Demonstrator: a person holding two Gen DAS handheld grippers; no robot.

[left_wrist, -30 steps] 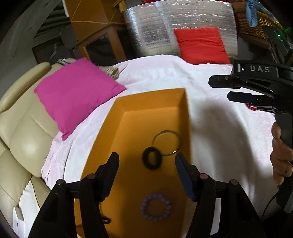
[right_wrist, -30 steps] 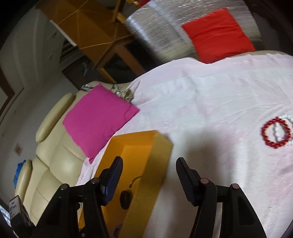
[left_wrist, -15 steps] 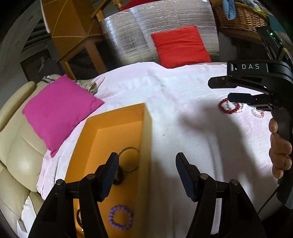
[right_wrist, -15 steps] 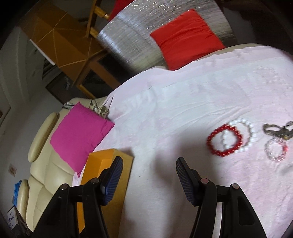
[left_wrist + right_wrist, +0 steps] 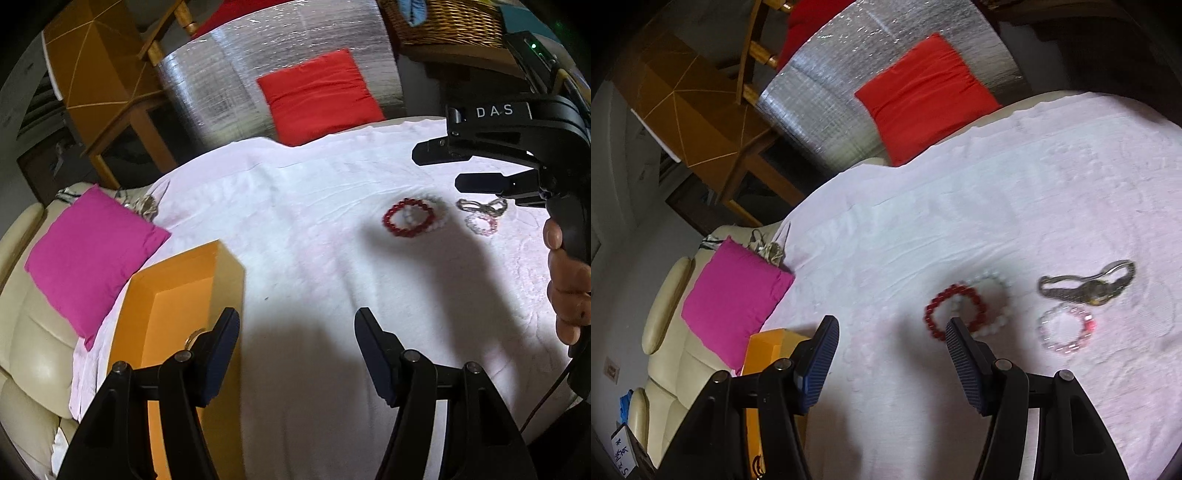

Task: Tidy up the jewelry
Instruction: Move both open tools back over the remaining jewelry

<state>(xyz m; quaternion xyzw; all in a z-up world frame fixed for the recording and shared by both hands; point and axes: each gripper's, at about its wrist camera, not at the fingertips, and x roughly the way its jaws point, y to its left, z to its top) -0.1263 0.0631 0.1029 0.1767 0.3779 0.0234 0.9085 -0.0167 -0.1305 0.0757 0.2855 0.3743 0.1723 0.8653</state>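
Observation:
An orange box (image 5: 177, 295) sits on the white cloth at the left; it also shows in the right wrist view (image 5: 764, 354). A thin ring (image 5: 194, 334) shows inside it behind my left finger. A red bead bracelet (image 5: 408, 218) overlaps a white bead bracelet (image 5: 993, 295) on the cloth; the red one also shows in the right wrist view (image 5: 951, 306). A metal watch (image 5: 1086, 284) and a pink bead bracelet (image 5: 1065, 328) lie right of them. My left gripper (image 5: 297, 350) is open and empty by the box's right wall. My right gripper (image 5: 892, 354) is open and empty, just short of the red bracelet.
A magenta cushion (image 5: 88, 254) lies on the cream sofa (image 5: 26, 332) left of the box. A red cushion (image 5: 317, 96) leans on a silver panel at the back. A wooden table (image 5: 107, 92) and a wicker basket (image 5: 447, 18) stand behind. The cloth-covered surface (image 5: 314, 277) spreads between box and jewelry.
Both grippers have swung right, away from the box and toward the loose jewelry. The bracelets and watch have come into both views, and the box interior has slid mostly out of view.

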